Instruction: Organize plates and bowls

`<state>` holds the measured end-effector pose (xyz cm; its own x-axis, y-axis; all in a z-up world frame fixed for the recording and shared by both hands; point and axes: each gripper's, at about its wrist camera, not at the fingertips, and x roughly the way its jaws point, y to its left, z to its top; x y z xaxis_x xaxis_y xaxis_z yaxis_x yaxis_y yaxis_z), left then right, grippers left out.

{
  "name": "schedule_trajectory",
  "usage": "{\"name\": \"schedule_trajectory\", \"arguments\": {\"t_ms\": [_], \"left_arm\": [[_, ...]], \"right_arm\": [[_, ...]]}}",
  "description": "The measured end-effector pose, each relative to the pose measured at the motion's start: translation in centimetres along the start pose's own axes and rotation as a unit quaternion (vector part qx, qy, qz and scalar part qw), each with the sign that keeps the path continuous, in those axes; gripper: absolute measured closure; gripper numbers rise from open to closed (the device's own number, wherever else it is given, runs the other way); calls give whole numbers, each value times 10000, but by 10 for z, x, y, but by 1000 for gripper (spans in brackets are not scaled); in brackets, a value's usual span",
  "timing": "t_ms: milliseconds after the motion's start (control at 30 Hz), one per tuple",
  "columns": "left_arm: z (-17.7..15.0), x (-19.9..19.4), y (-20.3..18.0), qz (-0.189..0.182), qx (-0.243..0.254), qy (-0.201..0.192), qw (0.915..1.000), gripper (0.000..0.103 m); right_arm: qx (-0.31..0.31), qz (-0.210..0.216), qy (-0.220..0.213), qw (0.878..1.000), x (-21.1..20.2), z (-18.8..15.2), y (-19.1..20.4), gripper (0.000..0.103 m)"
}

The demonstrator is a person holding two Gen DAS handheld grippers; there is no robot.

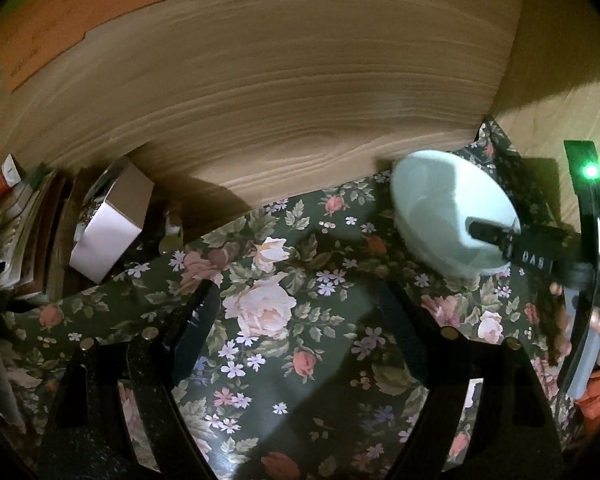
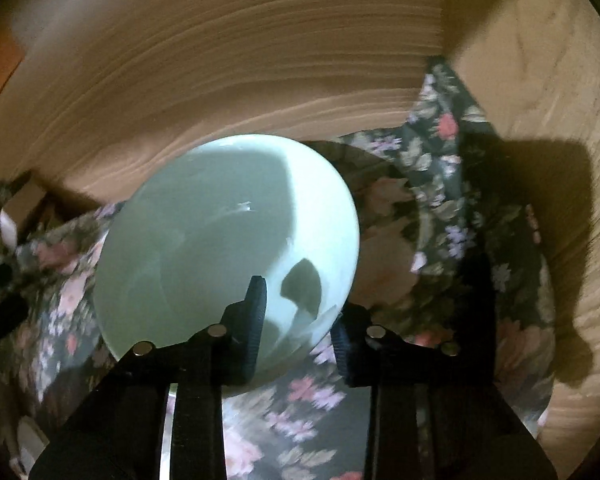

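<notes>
A pale green bowl [image 2: 220, 240] is held tilted over the floral shelf liner [image 2: 440, 200], near the wooden back wall. My right gripper [image 2: 296, 320] is shut on the bowl's near rim, one finger [image 2: 256, 312] inside and the other outside. In the left wrist view the same bowl [image 1: 440, 208] is at the right with the right gripper [image 1: 500, 240] on its rim. My left gripper [image 1: 300, 320] is open and empty above the liner [image 1: 284, 360], left of the bowl.
A white and brown box [image 1: 112, 224] and a stack of books or boxes [image 1: 28, 232] stand at the left. Wooden walls close the back [image 1: 300, 80] and right [image 2: 540, 120].
</notes>
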<state>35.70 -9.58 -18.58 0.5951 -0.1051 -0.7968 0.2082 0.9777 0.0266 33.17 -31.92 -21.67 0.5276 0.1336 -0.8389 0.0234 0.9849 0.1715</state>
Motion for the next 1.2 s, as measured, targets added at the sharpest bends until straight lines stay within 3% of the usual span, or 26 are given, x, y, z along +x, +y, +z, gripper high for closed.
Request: {"name": "schedule_trajectory", "arguments": {"t_ms": [400, 633, 733, 900, 1200], "left_arm": [[-16, 13, 2, 18, -182, 577, 9982, 21], [-22, 32, 1, -34, -252, 941, 9952, 47], [-23, 42, -3, -109, -205, 1068, 9940, 61], [-25, 50, -10, -327, -161, 1208, 9920, 82], [-26, 27, -13, -206, -61, 931, 9954, 84]], "right_arm": [[-856, 631, 372, 9936, -26, -53, 58, 82], [-637, 585, 192, 9961, -27, -49, 65, 81], [-569, 626, 314, 9959, -19, -35, 61, 81], [-467, 796, 390, 9950, -11, -39, 62, 82], [-447, 799, 144, 9957, -32, -41, 70, 82]]}}
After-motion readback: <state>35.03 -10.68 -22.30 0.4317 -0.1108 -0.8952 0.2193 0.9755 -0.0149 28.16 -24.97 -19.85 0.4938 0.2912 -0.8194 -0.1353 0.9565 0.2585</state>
